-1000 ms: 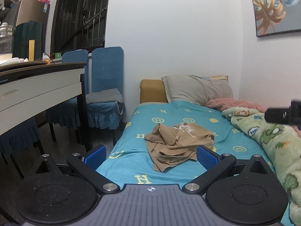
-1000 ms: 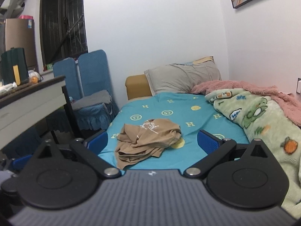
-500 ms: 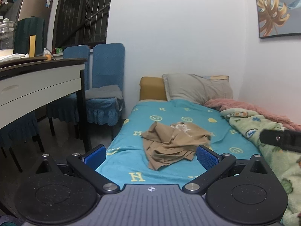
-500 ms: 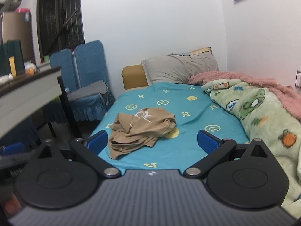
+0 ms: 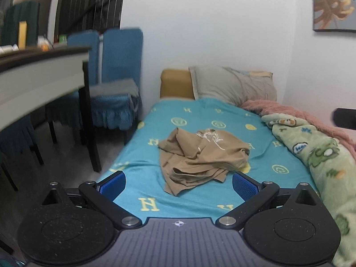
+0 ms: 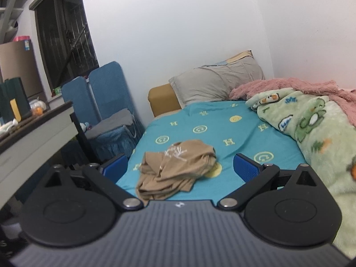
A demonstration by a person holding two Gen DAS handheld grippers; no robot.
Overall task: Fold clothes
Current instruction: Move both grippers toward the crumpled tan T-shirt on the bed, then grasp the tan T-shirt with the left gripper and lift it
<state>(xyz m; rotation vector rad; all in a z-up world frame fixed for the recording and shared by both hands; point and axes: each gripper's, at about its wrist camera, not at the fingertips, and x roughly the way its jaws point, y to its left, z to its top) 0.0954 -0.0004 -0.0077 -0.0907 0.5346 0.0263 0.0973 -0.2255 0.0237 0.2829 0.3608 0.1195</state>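
Observation:
A crumpled tan shirt with a white print lies in a heap on the teal bed sheet, near the bed's foot. It also shows in the right wrist view. My left gripper is open and empty, held just short of the shirt's near edge. My right gripper is open and empty, with the shirt between its blue pads from this angle, a little beyond them. A dark part of the right gripper shows at the left view's right edge.
A green cartoon blanket and a pink blanket lie piled along the wall side. A grey pillow is at the head. A table and blue-covered chairs stand left of the bed.
Both grippers have moved closer to the bed and the shirt, which now looks larger. Both stay open. The shirt has not moved.

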